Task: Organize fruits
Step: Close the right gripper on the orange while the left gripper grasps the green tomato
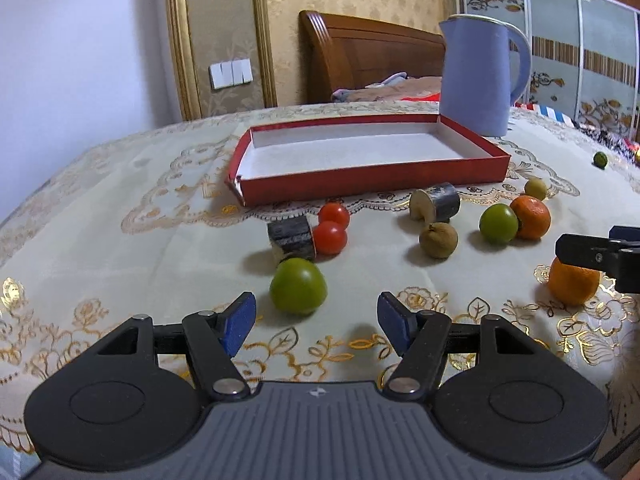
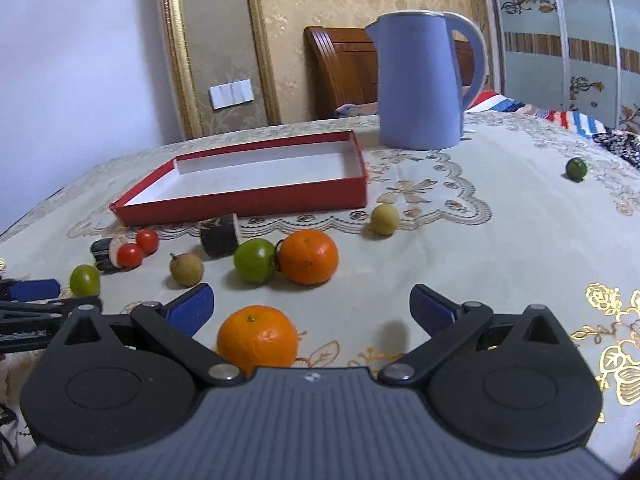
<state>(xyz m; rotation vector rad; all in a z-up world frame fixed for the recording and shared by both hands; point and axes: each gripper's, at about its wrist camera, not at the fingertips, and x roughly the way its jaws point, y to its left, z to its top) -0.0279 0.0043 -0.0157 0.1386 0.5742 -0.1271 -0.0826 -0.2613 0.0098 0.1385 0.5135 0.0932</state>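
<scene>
Both grippers stand at the near edge of the table, each lined up on a fruit, so this looks like the approach before a first pick; the red box lid [image 1: 372, 178] further back has nothing in it.

The left gripper [image 1: 316, 322] has its jaws wide apart and holds nothing. A green tomato [image 1: 298, 286] sits on the tablecloth [image 1: 120, 208] just ahead of its blue pads, a little left of centre. It is roundish, slightly broader at the base, with no real long axis.

The right gripper [image 2: 310, 310] is spread wide too and empty. A mandarin [image 2: 258, 338] lies between its fingers, nearer the left pad, touching neither, its stem dimple facing up.

I judge each next move to be a short push forward, then closing gently on the widest part, since round fruit rolls easily. Other fruit lies scattered in front of the box lid, and a blue kettle [image 1: 478, 76] stands behind it.
</scene>
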